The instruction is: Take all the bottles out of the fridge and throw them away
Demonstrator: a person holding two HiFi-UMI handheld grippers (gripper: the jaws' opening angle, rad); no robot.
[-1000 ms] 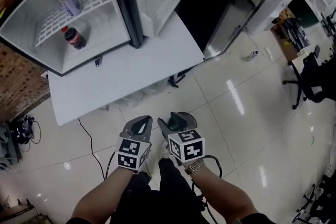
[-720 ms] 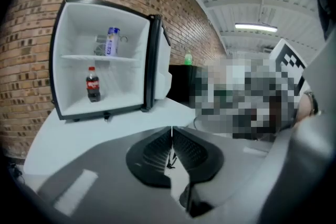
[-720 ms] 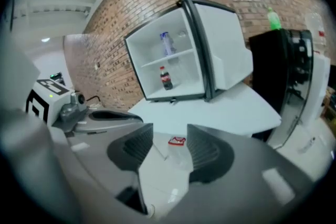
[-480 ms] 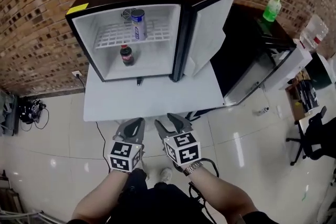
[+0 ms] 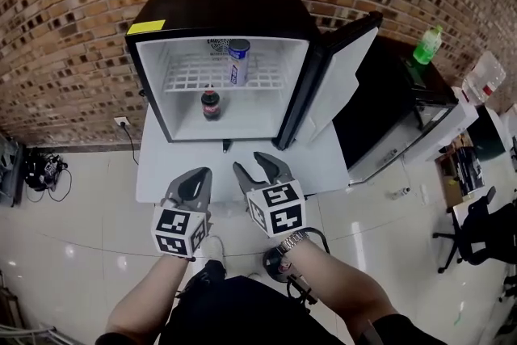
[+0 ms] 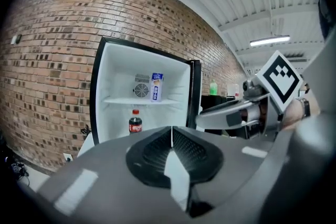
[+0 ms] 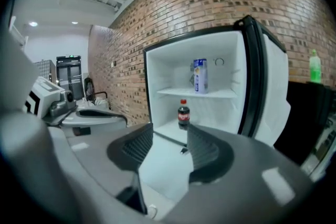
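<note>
Left gripper (image 5: 195, 177): low and left of centre in the head view, jaws pressed together with nothing in them.
Right gripper (image 5: 249, 162): just beside it, jaws apart and empty; in its own view the cola bottle stood beyond the gap, not between the pads.
Cola bottle (image 5: 211, 104): upright on the fridge floor, centre of frame, near the front edge.
Blue-and-white bottle (image 5: 238, 62): upright on the wire shelf (image 5: 190, 77) above, further back.
Fridge (image 5: 226, 4): on a white table (image 5: 161, 174) against the brick wall, door (image 5: 343, 77) swung open to the right of frame.
Progress: I judged nothing was out yet; both bottles were well apart from my grippers.
Risk, left tool: had I reached in with those jaws together, they would have shoved a bottle over instead of gripping it.
Risk, cola bottle: a glancing jaw could have tipped it and rolled it off the table.
Risk, shelf: reaching high for the upper bottle could have snagged the wire.
Risk, bin: none was in view, so I would have carried blind.
</note>
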